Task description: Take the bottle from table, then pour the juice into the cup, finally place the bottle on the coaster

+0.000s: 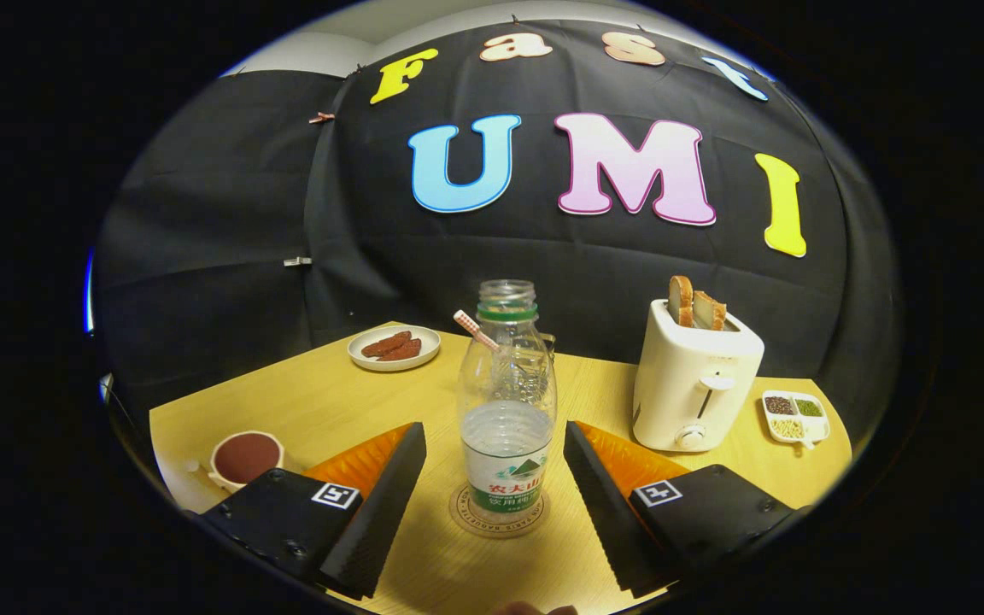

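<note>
A clear plastic bottle [506, 401] without a cap stands upright on a round coaster [499, 515], partly filled with clear liquid. My gripper [494, 448] is open, its two fingers on either side of the bottle with a gap on each side, touching nothing. Behind the bottle, seen through it, stands a clear glass cup [535, 363] with a red-and-white straw [476, 330].
A white toaster [694, 382] holding bread slices stands to the right, with a small divided dish of grains [793, 416] beyond it. A plate of reddish food [395, 347] lies at the back left. A cup of dark red contents [246, 458] sits by the left finger.
</note>
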The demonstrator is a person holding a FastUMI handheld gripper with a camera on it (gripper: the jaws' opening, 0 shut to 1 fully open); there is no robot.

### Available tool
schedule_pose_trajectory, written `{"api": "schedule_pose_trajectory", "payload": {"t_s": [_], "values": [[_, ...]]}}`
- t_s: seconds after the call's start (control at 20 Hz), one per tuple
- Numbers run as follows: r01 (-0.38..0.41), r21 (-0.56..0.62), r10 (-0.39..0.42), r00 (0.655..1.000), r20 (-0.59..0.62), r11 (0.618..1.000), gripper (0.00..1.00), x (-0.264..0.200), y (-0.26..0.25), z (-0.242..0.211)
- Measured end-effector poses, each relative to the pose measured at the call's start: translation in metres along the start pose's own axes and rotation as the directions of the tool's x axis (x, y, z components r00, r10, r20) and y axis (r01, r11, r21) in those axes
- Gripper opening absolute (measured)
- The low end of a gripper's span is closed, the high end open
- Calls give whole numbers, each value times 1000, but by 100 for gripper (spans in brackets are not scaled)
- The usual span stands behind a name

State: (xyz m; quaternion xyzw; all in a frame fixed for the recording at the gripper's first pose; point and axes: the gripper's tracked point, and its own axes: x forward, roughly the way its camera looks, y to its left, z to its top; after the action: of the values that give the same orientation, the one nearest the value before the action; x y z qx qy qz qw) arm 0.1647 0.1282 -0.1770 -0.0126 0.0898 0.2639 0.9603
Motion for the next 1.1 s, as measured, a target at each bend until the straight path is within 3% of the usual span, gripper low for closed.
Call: {"api": "schedule_pose_trajectory", "payload": {"t_s": [0.4,0.75,1.1], "values": [[173,-53,-169,982,81,983,99,-99,-12,95],[391,-54,-380,913,151,919,98,-194,-31,182],[453,-18,-445,882,157,891,98,-263,-11,212]]}}
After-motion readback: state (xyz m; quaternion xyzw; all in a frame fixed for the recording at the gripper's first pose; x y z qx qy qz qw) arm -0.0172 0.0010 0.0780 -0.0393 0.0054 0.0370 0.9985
